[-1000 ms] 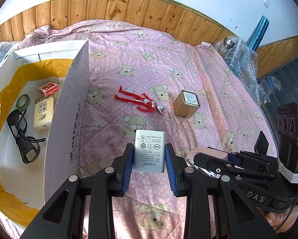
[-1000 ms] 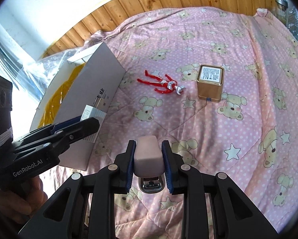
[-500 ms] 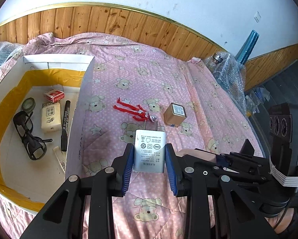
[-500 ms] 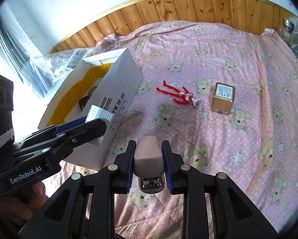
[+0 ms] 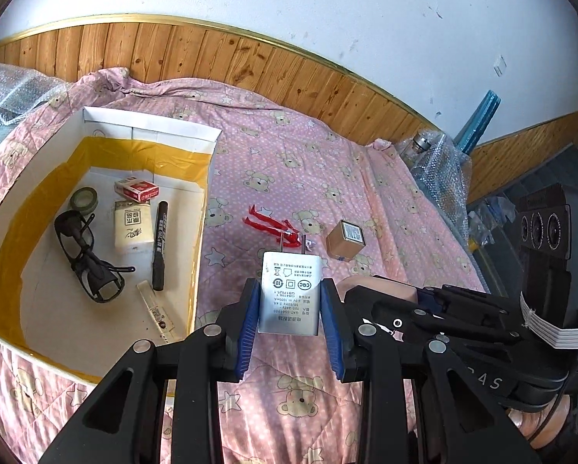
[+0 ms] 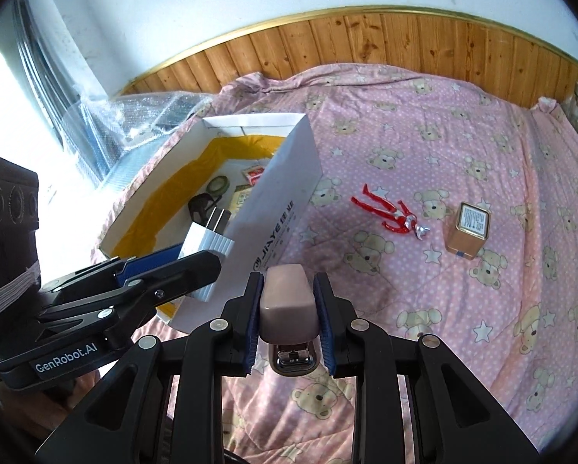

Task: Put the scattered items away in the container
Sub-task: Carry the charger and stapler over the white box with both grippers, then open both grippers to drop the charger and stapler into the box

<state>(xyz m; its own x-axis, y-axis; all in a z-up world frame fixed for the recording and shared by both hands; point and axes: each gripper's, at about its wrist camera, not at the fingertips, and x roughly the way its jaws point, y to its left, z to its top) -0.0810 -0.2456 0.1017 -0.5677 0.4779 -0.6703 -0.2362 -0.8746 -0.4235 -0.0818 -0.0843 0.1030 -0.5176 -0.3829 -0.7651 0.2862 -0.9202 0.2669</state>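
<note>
pink stapler (image 6: pixel 288 301) underside hidden in right gripper (image 6: pixel 289 321); box (image 6: pixel 277 208) wall blocks contents.

White box (image 5: pixel 207 178) with yellow lining; pink quilt (image 6: pixel 424 147) printed with bears and stars; red figure (image 6: pixel 385 210); gold tin (image 6: pixel 467 236); pale pink stapler (image 6: pixel 288 303); silver-white charger (image 5: pixel 291 294).

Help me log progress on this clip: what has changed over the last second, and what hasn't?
Both grippers rose: the white cardboard box now shows its whole inside. The left gripper carried the white wall charger toward the box's near wall. The right gripper stays shut on the pink stapler. Nothing was released. The red toy figure and gold square tin lie unmoved on the pink bear-print quilt.
</note>
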